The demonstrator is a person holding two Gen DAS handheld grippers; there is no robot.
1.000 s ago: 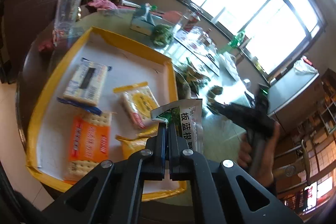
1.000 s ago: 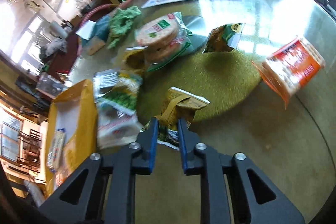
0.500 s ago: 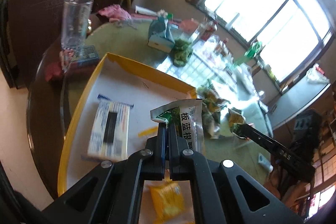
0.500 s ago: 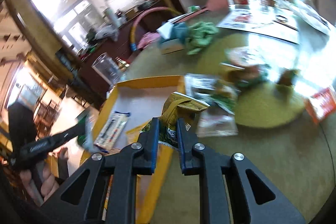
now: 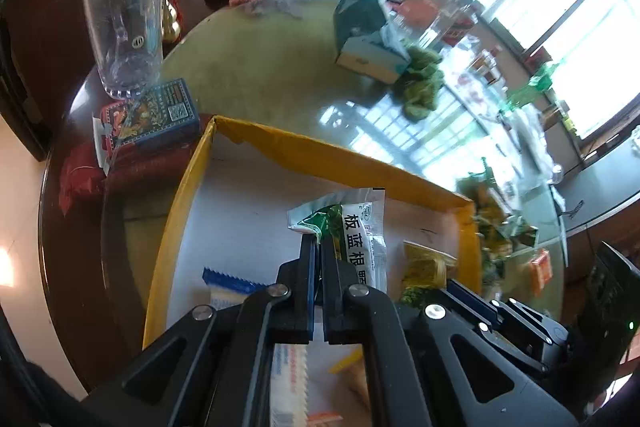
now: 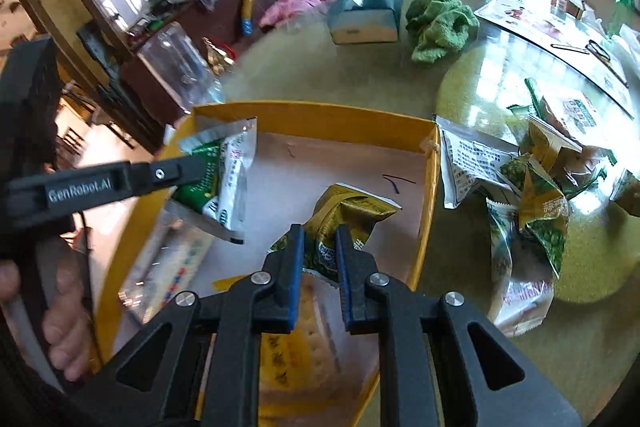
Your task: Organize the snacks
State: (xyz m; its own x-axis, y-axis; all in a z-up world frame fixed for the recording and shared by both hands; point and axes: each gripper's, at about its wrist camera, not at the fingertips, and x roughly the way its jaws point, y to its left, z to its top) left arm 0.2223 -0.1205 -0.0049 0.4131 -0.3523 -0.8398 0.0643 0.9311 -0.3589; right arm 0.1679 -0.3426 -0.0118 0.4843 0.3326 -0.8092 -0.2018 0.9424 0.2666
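Both units loaded, both over the yellow tray.

Left hand-held gripper: jaws nearly together, pinching the green-and-white sachet by its lower edge so the printed face stands upright above the fingers. In the right wrist view the sachet hangs over the tray's far-left corner, clear of the floor. An edge pinch makes sense here: the pack is thin and flat, with nothing else to bite.

Right hand-held gripper: jaws narrow, clamped on the crumpled yellow-green snack packet, with the crimped top sticking out past the tips. It sits over the tray's middle-right, above a cracker pack already lying on the floor. I can't tell whether the packet touches anything below.

Tray also holds a blue-edged white pack near the left wall. The unsorted pile of green and yellow packets is on the counter, just outside the tray's right wall.

My read: the two drops are spaced left and right so the packs don't stack or the tools clash. Next would be release, then back to the pile. Risk: the sachet could cling to a pad or land on edge against the wall.
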